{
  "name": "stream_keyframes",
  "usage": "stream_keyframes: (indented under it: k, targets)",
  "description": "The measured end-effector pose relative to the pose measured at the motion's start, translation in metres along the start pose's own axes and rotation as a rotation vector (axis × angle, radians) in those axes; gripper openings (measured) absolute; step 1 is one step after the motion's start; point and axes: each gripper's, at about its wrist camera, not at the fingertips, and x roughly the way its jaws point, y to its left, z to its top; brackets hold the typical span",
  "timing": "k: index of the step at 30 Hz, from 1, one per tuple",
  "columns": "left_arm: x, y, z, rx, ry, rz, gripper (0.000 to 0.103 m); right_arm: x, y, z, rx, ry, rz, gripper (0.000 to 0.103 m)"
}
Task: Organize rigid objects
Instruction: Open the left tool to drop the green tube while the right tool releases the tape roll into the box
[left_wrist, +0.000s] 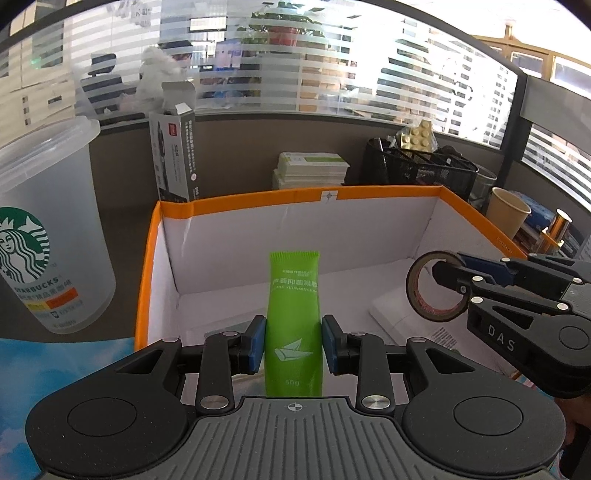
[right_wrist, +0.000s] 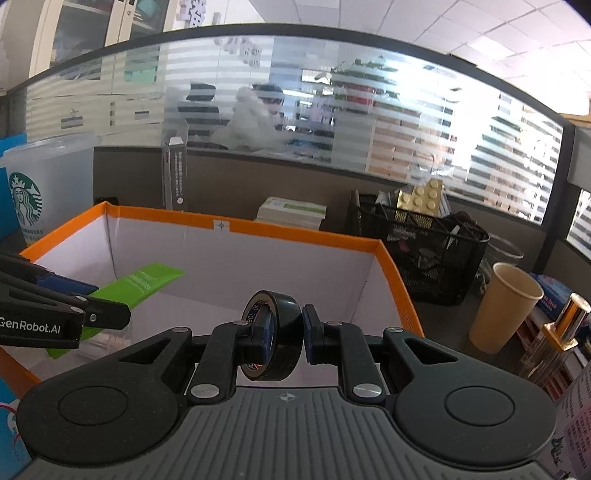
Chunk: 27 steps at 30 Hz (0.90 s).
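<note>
Left tool (left_wrist: 293, 345) is clenched on a green tube (left_wrist: 293, 314), held upright over the near edge of the orange-rimmed box (left_wrist: 258, 201). Right tool (right_wrist: 286, 332) grips a black tape roll (right_wrist: 271, 336) across its flat sides, held above the box's right half. A white packet (left_wrist: 399, 314) lies inside the box.
</note>
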Motion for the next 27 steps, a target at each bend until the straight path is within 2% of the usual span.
stream_keyframes:
  k: [5, 18, 19, 22, 27]
  targets:
    - [0.0026, -0.0007, -0.0015, -0.003, 0.011, -0.009, 0.030, 0.0050, -0.0022, -0.0032, 0.008, 0.034, 0.003, 0.015]
    - [0.0057, -0.0016, -0.0043, 0.005, 0.021, -0.013, 0.030, 0.0073, -0.0025, -0.0052, -0.012, 0.036, -0.035, 0.015]
    - [0.0059, -0.0016, -0.0043, 0.005, 0.022, -0.013, 0.030, 0.0076, -0.0024, -0.0053, -0.013, 0.035, -0.041, 0.017]
    - [0.0055, -0.0024, -0.0057, 0.007, 0.021, -0.010, 0.030, 0.0074, -0.0032, -0.0069, -0.012, 0.026, -0.061, 0.031]
    - [-0.0029, -0.0022, -0.0058, -0.002, 0.000, -0.006, 0.030, 0.0073, -0.0039, -0.0071, -0.002, 0.015, -0.060, 0.032]
